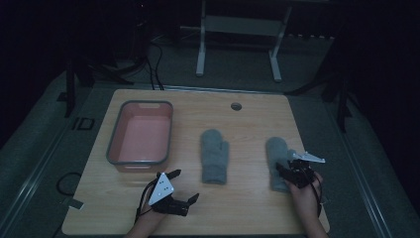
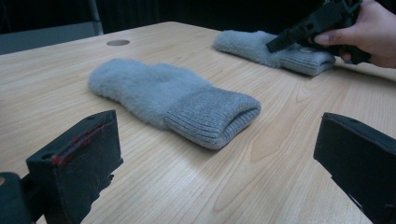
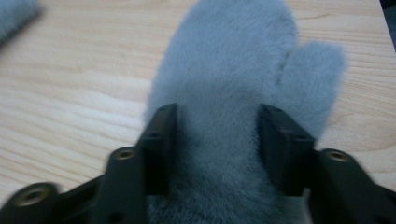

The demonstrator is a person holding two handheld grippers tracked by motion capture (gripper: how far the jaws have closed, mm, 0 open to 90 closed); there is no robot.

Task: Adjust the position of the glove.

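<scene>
Two grey fuzzy mittens lie flat on the wooden table (image 1: 247, 208). One mitten (image 1: 215, 156) (image 2: 173, 95) is in the middle, its knit cuff toward me. The other mitten (image 1: 275, 148) (image 3: 224, 60) lies to the right with its thumb on the right. My right gripper (image 1: 285, 171) (image 3: 217, 126) is low over this mitten's cuff end, its jaws apart and straddling the fur. My left gripper (image 1: 186, 184) (image 2: 217, 158) hovers near the front left with its jaws wide open and nothing between them, pointing at the middle mitten.
A pink bin with a grey rim (image 1: 146, 102) stands at the table's left, just beyond my left gripper. A round hole (image 1: 236, 106) is near the table's far edge. A white stand's legs (image 1: 200, 59) rise behind the table.
</scene>
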